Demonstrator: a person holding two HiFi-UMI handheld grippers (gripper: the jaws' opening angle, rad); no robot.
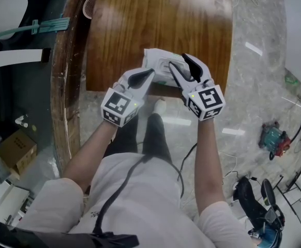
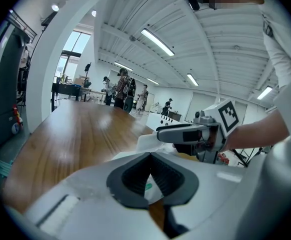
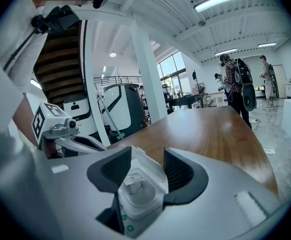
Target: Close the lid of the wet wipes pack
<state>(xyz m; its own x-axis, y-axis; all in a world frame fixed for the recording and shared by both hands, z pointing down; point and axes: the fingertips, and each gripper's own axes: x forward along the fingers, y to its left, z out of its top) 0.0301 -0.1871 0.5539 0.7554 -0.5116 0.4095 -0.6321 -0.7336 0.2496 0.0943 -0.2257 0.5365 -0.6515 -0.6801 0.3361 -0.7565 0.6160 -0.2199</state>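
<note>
The white wet wipes pack (image 1: 159,61) lies near the front edge of the wooden table (image 1: 140,25). In the right gripper view its lid (image 3: 144,170) stands raised over the round opening (image 3: 135,188). My right gripper (image 1: 186,69) is open and its jaws stand on either side of the raised lid (image 3: 146,163). My left gripper (image 1: 146,75) is at the pack's left end with its tips together. In the left gripper view the pads (image 2: 135,176) meet at the tip, and a bit of the pack (image 2: 148,188) shows through the gap below them.
The table's near edge (image 1: 119,89) runs just under both grippers, with the person's legs below it. A cardboard box (image 1: 16,150) sits on the floor at left and a teal tool (image 1: 272,137) at right. Several people stand far off beyond the table (image 2: 120,89).
</note>
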